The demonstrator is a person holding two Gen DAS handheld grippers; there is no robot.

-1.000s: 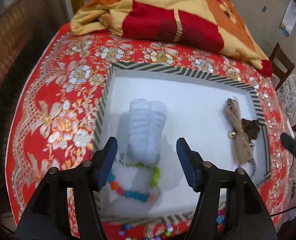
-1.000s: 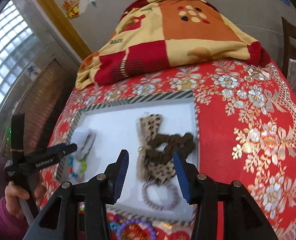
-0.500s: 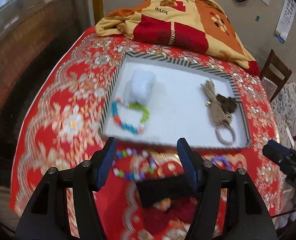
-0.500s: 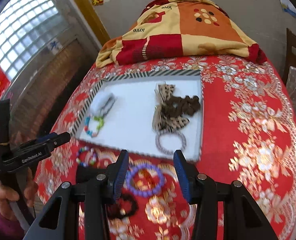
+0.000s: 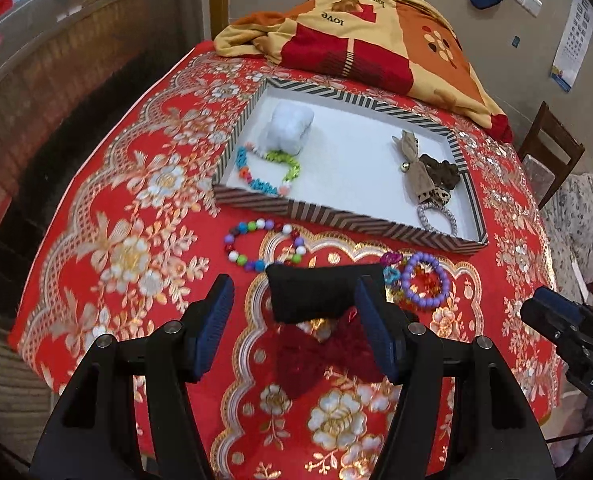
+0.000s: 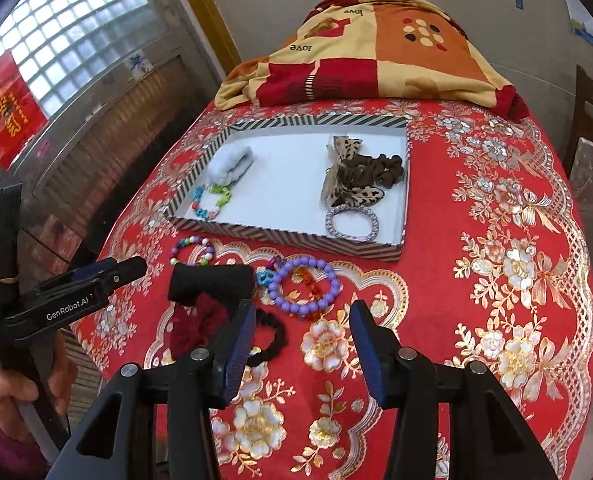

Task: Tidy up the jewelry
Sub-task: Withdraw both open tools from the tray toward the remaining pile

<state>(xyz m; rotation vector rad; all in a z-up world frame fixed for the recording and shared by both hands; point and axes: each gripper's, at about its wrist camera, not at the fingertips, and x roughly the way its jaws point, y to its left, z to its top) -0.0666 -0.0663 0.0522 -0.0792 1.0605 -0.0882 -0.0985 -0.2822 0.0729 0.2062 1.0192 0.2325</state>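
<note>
Tray: the striped tray [image 5: 380,224] sits mid-table on the red flowered cloth [image 6: 496,300], white inside, and already partly stocked.
In the tray, left side: a white fluffy roll [image 5: 289,130] with a turquoise-and-green bead bracelet [image 5: 270,172] lying against it.
In the tray, right side: a leopard-print bow [image 6: 346,176], a brown scrunchie [image 6: 380,168] touching it, and a silver ring-shaped band [image 6: 351,220] just in front of them.
Still outside: a multicolour bead bracelet [image 5: 262,245] just beside the tray's near wall; a purple bead bracelet [image 6: 302,286] with small coloured charms next to it; a black velvet roll [image 5: 322,292]; a dark red scrunchie [image 5: 316,356] under the roll's near edge; a black hair tie [image 6: 270,338].
Progress: I'd judge it roughly half done, with five pieces in and five left on the cloth.
Left gripper [image 5: 292,328]: released, jaws wide and empty, hanging over the black roll and red scrunchie without touching either.
Right gripper [image 6: 302,346]: released, nothing between the pads; its jaws have just been opening a little, and it hangs above the cloth near the black hair tie and purple bracelet.
Next, likely: the black roll or a loose bracelet, since both grippers hang over that cluster.
Backdrop: a folded patchwork blanket [image 6: 376,48] at the table's far end.
</note>
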